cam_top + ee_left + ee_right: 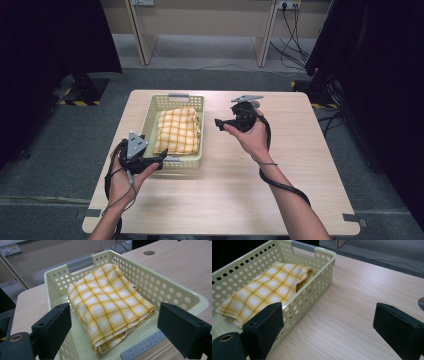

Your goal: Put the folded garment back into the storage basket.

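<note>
A pale green perforated basket (148,117) sits on the left half of the wooden surface (225,185). A folded yellow checked cloth (176,131) lies inside the basket, covering most of its floor.

The left gripper (148,161) is held at the basket's near left corner, above the surface. In the left gripper view its fingers (53,326) are spread wide apart and grasp nothing; the cloth (107,302) and the basket's near rim (140,346) lie between them.

The right gripper (222,123) is held above the surface, just right of the basket. In the right gripper view its fingers (265,326) are likewise released and empty, with the basket wall (312,293) beside the left finger and bare wood between them.
</note>
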`<action>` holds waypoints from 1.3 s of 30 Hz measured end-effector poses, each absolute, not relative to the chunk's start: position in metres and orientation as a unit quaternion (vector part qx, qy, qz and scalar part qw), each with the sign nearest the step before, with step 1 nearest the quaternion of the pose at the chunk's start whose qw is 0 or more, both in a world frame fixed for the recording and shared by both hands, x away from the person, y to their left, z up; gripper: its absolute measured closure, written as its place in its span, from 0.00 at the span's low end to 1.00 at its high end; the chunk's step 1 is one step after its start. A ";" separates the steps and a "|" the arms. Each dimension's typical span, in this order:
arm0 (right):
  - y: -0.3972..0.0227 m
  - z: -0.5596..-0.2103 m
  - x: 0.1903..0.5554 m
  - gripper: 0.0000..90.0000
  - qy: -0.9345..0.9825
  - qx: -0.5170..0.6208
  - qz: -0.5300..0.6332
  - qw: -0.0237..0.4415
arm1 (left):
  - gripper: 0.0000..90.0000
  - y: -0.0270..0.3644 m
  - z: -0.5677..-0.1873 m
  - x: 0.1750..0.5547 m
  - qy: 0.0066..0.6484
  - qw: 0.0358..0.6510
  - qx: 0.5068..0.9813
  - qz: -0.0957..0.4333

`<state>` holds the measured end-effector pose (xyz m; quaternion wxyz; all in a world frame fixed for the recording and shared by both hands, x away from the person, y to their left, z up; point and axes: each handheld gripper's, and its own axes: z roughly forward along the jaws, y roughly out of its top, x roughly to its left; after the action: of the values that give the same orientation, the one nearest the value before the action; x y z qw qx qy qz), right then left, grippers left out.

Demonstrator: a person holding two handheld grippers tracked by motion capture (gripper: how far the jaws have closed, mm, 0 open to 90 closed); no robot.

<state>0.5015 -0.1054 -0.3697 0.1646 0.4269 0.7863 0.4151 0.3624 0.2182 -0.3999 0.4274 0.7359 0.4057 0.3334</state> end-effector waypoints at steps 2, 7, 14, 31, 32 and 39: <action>-0.109 -0.371 0.501 0.12 0.787 0.426 0.414 0.165 | 0.13 0.218 -0.401 0.362 0.405 0.426 0.737 0.333; -0.118 -0.374 0.498 0.12 0.785 0.432 0.413 0.164 | 0.13 0.219 -0.402 0.361 0.405 0.428 0.736 0.334; -0.129 -0.377 0.492 0.12 0.782 0.436 0.414 0.164 | 0.13 0.219 -0.408 0.357 0.404 0.436 0.732 0.333; -0.157 -0.380 0.477 0.12 0.775 0.441 0.418 0.173 | 0.13 0.220 -0.409 0.347 0.394 0.447 0.725 0.345; -0.158 -0.380 0.476 0.12 0.773 0.443 0.421 0.172 | 0.13 0.220 -0.409 0.346 0.393 0.447 0.725 0.346; -0.170 -0.377 0.471 0.12 0.769 0.446 0.422 0.178 | 0.13 0.219 -0.412 0.345 0.392 0.447 0.728 0.343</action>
<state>0.4706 -0.1704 -0.3773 0.1777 0.4458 0.7691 0.4222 0.3447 0.2189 -0.4117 0.4465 0.7276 0.3917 0.3431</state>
